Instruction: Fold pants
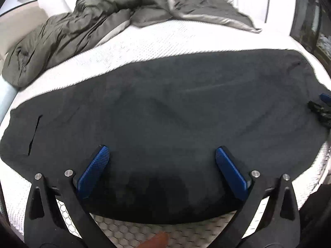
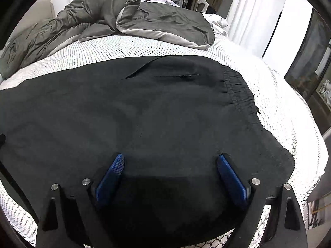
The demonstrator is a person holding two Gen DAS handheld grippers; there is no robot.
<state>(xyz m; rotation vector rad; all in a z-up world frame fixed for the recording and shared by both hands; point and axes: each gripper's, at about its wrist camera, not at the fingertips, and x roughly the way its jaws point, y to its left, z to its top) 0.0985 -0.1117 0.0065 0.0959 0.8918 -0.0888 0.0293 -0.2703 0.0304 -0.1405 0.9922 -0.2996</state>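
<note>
**Pants stretched crosswise before two open tongs**

Lay flat on the bed point(image 2: 269, 95), black pants point(image 1: 165, 103) running left to right. Hovered over the near edge, left tongs point(image 1: 162, 171) and right tongs point(image 2: 170, 175), spread wide, gripping nothing; waistband point(image 2: 240, 91) nearer the right.

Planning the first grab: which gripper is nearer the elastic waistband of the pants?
Right. The right gripper hovers over the pants with the waistband just ahead to its right. The left gripper sits farther along the legs; no waistband shows there.
</note>
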